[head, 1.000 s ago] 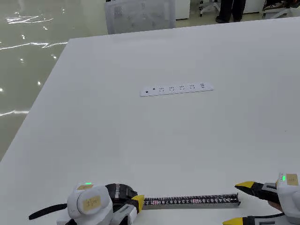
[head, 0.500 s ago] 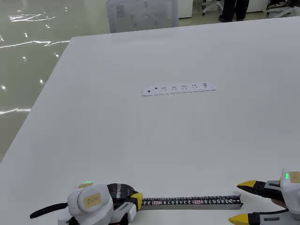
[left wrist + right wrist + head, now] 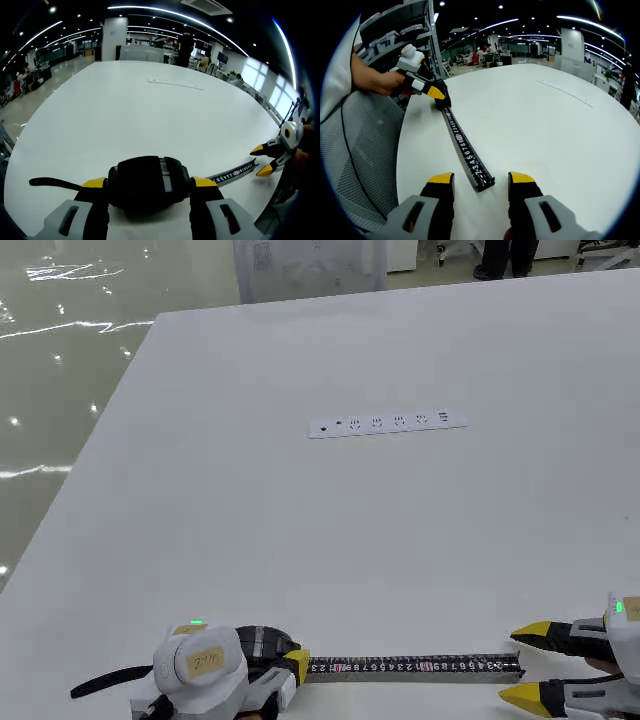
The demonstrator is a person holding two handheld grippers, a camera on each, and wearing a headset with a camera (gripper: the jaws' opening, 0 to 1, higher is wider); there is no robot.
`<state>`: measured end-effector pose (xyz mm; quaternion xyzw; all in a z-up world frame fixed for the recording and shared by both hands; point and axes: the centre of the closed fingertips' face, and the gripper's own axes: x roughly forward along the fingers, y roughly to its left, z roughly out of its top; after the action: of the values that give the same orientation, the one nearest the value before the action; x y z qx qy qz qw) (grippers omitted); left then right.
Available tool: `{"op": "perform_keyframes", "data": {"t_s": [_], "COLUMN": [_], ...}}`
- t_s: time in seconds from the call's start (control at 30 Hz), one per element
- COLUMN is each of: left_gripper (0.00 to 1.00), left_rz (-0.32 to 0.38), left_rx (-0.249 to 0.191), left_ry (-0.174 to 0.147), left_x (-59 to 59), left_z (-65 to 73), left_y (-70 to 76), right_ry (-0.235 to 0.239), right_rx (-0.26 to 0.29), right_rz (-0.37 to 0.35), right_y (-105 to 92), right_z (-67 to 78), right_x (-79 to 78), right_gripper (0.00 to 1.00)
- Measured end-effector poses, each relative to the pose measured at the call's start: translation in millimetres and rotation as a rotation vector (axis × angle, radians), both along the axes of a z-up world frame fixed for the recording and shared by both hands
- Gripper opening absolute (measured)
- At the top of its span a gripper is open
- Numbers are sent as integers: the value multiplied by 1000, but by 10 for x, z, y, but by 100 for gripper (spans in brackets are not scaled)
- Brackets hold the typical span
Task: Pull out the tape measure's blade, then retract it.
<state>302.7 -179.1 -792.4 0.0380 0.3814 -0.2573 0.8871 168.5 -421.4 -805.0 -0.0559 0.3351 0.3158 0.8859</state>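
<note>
**Item: tape measure, blade extended**

- Left tongs (image 3: 150, 186): clamped across the black case (image 3: 262, 647), one jaw on each flank. A strap trails behind them on the table (image 3: 400, 520).
- Blade (image 3: 410, 667): lies flat on the table, running straight from the left tongs to the right tongs.
- End hook (image 3: 484, 183): sits in the gap between the right tongs' jaws and appears to touch neither.
- Right tongs (image 3: 481, 179): jaws apart, holding nothing.
- Power strip (image 3: 388, 423): well ahead of both tongs, clear of the work.

**Stage (judged):** pull-out looks done; retraction remains.

**Hazards:**
- Nothing restrains the blade's far end. If the spring is released, it may whip back and slam the hook into the case.
- That jolt could twist the rounded case in the left tongs' hold.
- If the right tongs close to guide the return, they may pinch the blade edge rather than the hook, which would kink it.
- Lifting the case could buckle the unsupported blade.
</note>
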Motion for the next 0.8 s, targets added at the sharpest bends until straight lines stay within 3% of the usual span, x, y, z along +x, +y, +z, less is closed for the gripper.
{"op": "perform_keyframes", "data": {"t_s": [0.3,0.37,0.43,0.8], "left_gripper": [62,62,62,62], "left_rz": [-7,-7,-7,-11], "left_rx": [9,8,9,13], "left_ry": [4,6,6,10], "left_x": [-2,-3,-4,-7], "left_z": [-7,-7,-8,-10], "left_y": [-2,-3,-4,-5], "right_ry": [-8,-22,-14,-26], "right_rx": [-7,-46,-28,-40], "right_rz": [57,70,69,85], "right_y": [5,-28,-24,-27], "right_z": [-32,-53,-55,-89], "right_x": [-19,-17,-26,-12], "right_gripper": [28,28,26,20]}}
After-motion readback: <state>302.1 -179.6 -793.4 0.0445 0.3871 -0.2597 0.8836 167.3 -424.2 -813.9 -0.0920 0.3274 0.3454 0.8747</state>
